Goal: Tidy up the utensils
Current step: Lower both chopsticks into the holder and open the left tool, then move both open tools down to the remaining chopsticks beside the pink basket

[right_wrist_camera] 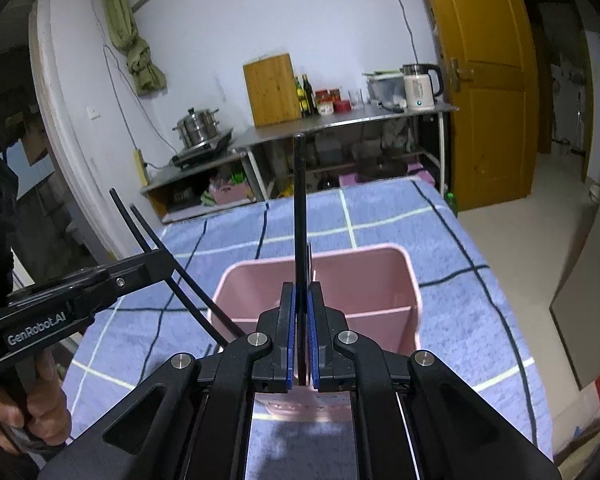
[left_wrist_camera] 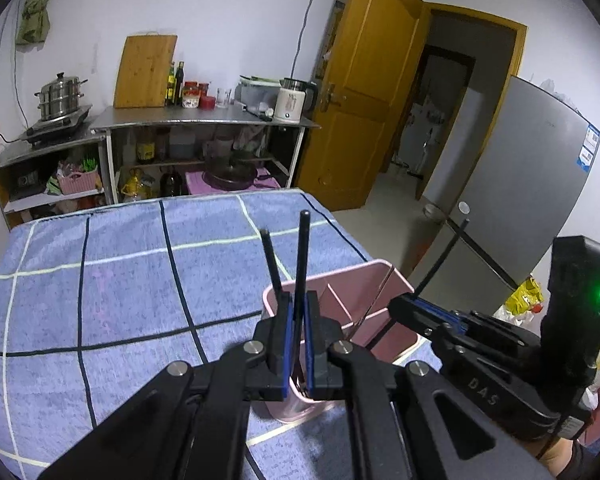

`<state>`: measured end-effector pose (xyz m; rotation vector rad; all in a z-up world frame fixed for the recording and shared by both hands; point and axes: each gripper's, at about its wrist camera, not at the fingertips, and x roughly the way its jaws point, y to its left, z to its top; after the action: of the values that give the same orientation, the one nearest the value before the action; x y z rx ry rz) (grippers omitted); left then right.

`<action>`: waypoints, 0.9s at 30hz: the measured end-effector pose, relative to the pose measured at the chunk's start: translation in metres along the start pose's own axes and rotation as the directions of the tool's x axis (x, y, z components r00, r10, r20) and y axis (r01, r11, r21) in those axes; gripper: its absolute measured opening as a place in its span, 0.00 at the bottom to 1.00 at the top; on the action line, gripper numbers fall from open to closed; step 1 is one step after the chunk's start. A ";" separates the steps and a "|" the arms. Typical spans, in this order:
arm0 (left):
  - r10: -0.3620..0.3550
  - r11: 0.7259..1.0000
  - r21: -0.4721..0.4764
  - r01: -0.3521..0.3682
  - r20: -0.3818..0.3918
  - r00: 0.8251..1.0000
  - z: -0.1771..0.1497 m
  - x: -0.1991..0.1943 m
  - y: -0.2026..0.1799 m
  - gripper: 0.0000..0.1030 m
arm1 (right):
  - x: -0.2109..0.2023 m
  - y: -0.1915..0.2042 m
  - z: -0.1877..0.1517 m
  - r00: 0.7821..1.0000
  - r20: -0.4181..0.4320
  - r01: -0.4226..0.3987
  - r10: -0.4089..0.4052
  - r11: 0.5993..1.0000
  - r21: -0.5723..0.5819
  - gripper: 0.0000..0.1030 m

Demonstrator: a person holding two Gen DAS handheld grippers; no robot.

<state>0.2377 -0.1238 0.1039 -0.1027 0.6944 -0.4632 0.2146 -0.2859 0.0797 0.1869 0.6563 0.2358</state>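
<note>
A pink utensil holder [left_wrist_camera: 352, 296] with divided compartments stands on the blue checked cloth; it also shows in the right wrist view [right_wrist_camera: 364, 280]. My left gripper [left_wrist_camera: 297, 308] is shut on black chopsticks [left_wrist_camera: 302, 256] that stand upright over the holder's near compartment; a second black stick [left_wrist_camera: 271, 260] leans beside them. My right gripper [right_wrist_camera: 300, 300] is shut on a black chopstick [right_wrist_camera: 299, 200] held upright above the holder. The right gripper shows in the left wrist view [left_wrist_camera: 404, 304], the left gripper in the right wrist view [right_wrist_camera: 156, 260].
The table is covered by a blue checked cloth [left_wrist_camera: 120, 280]. Behind it stand steel kitchen shelves [left_wrist_camera: 204, 124] with a pot, bottles, a kettle and a cutting board. A wooden door [left_wrist_camera: 372, 80] and a grey fridge [left_wrist_camera: 520, 184] are at the right.
</note>
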 end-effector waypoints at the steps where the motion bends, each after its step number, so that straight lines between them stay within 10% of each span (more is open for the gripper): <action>1: 0.003 1.000 0.005 -0.003 -0.003 1.000 -0.002 0.001 0.000 0.08 | 0.003 -0.001 -0.003 1.000 -0.012 0.002 -0.002 1.000 0.000 0.06; 9: -0.002 1.000 0.030 0.000 0.055 0.998 -0.005 -0.030 -0.003 0.34 | -0.010 -0.001 -0.001 0.999 0.010 0.036 -0.036 0.999 -0.014 0.15; 14: -0.005 0.999 0.034 0.001 0.122 0.993 -0.003 -0.066 0.003 0.36 | -0.040 0.001 -0.001 0.996 0.074 0.051 -0.051 0.999 -0.004 0.33; 27: 0.098 0.993 -0.069 -0.092 0.082 0.992 -0.059 -0.090 0.058 0.36 | -0.077 0.020 -0.033 0.995 0.094 -0.025 0.024 1.000 0.010 0.33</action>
<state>0.1615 -0.0284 0.0985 -0.1492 0.6275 -0.3429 0.1319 -0.2851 0.1036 0.2159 0.5625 0.2454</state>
